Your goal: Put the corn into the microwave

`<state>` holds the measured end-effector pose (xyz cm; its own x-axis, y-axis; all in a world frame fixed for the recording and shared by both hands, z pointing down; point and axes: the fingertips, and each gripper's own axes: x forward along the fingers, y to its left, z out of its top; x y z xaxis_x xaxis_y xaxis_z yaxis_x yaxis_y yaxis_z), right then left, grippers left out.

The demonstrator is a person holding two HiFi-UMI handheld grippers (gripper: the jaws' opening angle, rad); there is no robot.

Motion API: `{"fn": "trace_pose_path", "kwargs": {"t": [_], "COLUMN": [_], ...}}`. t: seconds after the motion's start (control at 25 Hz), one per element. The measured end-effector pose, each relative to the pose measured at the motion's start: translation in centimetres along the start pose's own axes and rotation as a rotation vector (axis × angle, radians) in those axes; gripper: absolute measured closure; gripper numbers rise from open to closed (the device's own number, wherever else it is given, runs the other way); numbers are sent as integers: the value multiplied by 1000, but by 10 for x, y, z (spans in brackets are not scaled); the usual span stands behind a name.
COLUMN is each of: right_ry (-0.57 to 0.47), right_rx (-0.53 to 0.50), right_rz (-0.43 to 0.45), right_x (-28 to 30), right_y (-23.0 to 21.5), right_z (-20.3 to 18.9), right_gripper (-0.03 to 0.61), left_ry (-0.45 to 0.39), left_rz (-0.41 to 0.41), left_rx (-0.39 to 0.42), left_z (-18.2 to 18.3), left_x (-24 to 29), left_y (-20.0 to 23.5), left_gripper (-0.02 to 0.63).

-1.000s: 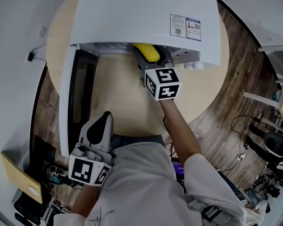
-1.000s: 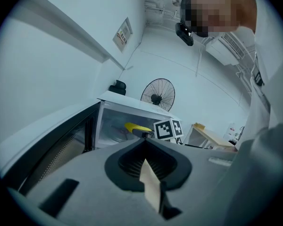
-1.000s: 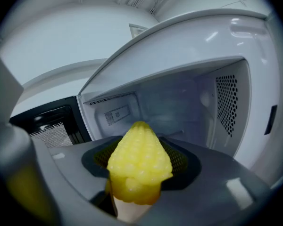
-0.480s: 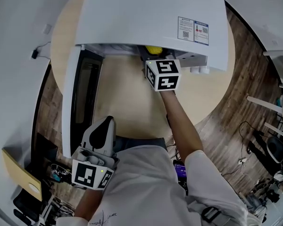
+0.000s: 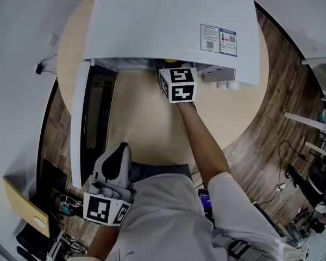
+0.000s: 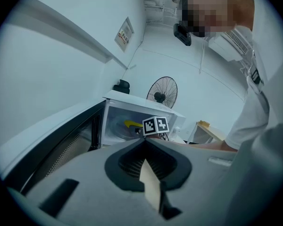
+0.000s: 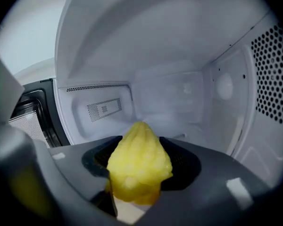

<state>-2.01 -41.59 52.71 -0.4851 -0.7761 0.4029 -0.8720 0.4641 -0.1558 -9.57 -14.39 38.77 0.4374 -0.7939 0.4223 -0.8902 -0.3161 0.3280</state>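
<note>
White microwave (image 7: 170, 93) walls surround corn (image 7: 139, 166) — door (image 5: 92, 118) open.

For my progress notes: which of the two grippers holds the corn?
The right gripper: its jaws clamp the yellow corn inside the microwave. The left gripper holds nothing.

Head view looks down, both gripper views face microwave (image 5: 174, 26)

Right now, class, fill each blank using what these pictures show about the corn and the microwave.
The right gripper clamps the ____ corn.
The microwave door stands ____.
The left gripper holds ____.
Missing words: yellow; open; nothing.
</note>
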Motion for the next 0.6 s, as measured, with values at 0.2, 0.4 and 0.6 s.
{"fn": "trace_pose_path", "kwargs": {"t": [0.2,0.4,0.6], "right_ry": [-11,-15,-10], "right_rx": [10,13,15], "right_rz": [-35,-89,-137], "right_x": [6,10,13], "right_y": [-2,-6,-14], "right_z": [-1,-2,-3], "right_gripper": [318,318,318], "left_ry": [8,9,12], "left_rz": [3,2,0], "left_rx": [3,5,8], "left_z": [-3,-4,-6], "left_x": [-4,-8,-13], "left_y": [2,2,3], "left_gripper": [618,618,618]}}
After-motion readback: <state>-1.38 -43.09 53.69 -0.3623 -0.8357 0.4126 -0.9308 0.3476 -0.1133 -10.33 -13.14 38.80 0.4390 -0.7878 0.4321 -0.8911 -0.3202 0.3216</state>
